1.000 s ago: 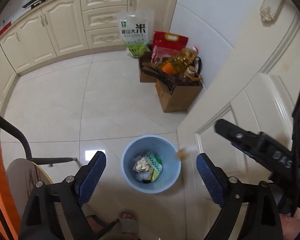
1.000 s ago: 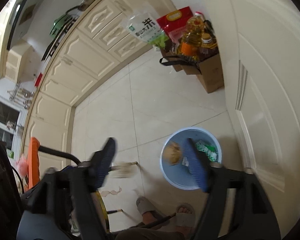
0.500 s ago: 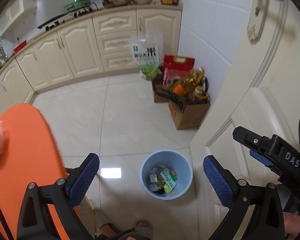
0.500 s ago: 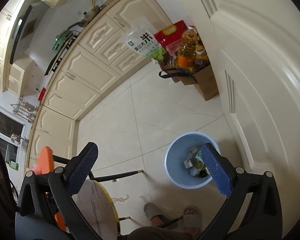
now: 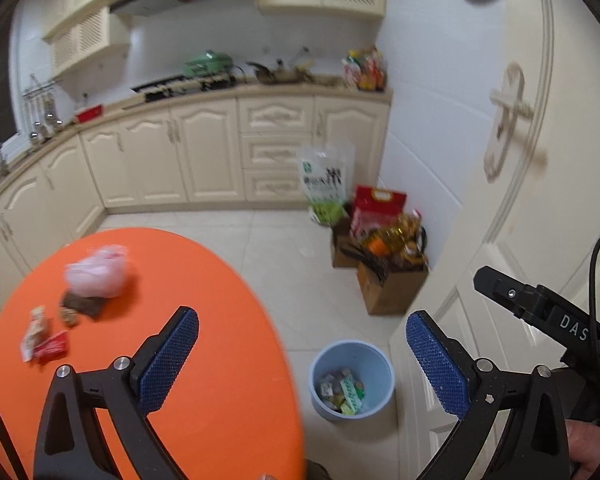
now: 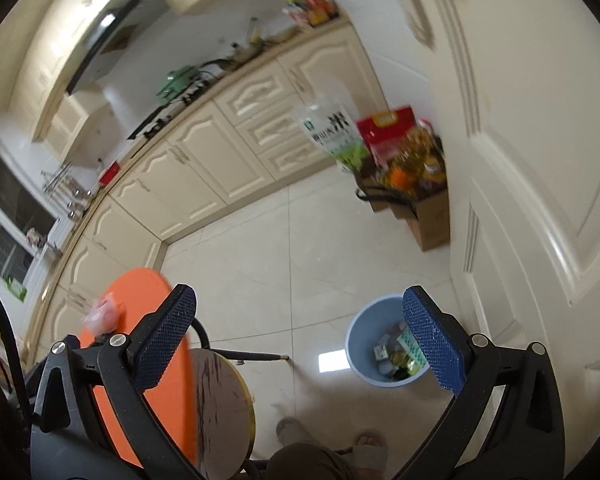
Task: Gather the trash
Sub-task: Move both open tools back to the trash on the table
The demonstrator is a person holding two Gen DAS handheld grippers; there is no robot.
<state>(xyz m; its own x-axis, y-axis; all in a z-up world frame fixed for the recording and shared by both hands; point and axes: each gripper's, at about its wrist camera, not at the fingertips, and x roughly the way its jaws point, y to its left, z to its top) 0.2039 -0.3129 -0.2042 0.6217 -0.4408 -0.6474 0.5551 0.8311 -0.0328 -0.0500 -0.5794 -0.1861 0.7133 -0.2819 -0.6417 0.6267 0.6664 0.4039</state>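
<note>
A blue bin (image 5: 352,380) with several scraps in it stands on the floor beside the door; it also shows in the right wrist view (image 6: 388,344). My left gripper (image 5: 300,360) is open and empty, above the edge of the orange table (image 5: 228,360). On the table lie a pink plastic bag (image 5: 98,272), a brown scrap (image 5: 82,304), a red wrapper (image 5: 52,346) and a pale wrapper (image 5: 34,330). My right gripper (image 6: 298,340) is open and empty, high above the floor, with the bin behind its right finger.
A round stool (image 6: 220,400) stands beside the table. Cardboard boxes with oil bottles (image 5: 388,268) and a rice bag (image 5: 324,184) sit by the wall. Cream cabinets (image 5: 204,152) run along the back. A white door (image 5: 520,200) is on the right. The person's feet (image 6: 332,444) are below.
Both grippers have risen and tilted up from over the bin. The orange table top and the trash on it have come into the left view. The dropped scrap now lies in the bin.
</note>
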